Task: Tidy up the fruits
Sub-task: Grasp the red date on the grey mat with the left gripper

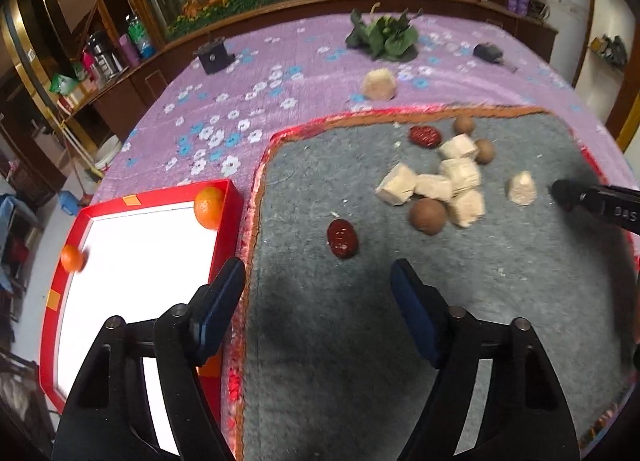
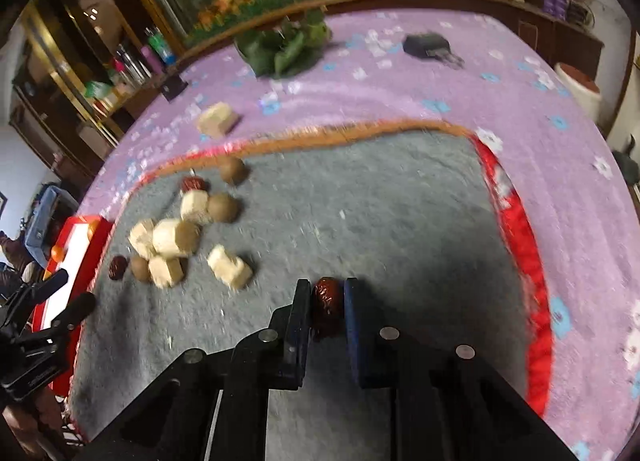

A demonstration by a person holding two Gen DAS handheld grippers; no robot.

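Note:
My left gripper point(image 1: 318, 281) is open and empty above the grey mat's point(image 1: 360, 341) near left part, beside the red tray point(image 1: 228, 229). Two oranges point(image 1: 209, 207) point(image 1: 73, 257) lie in the tray. A red date point(image 1: 342, 238) lies just ahead of the left gripper; another date point(image 1: 425, 135) lies farther back. Brown round fruits point(image 1: 428, 216) and pale cubes point(image 1: 460, 175) are piled mid-mat. My right gripper point(image 2: 327, 293) is shut on a red date point(image 2: 327, 307) above the mat point(image 2: 380, 221); its tip shows in the left wrist view point(image 1: 560, 191).
A purple flowered cloth point(image 1: 248, 93) covers the table. A leafy green bunch point(image 1: 382, 37), a black box point(image 1: 214, 55), a dark object point(image 1: 488, 52) and one stray pale cube point(image 1: 379, 83) lie beyond the mat. Shelves and a mural stand behind.

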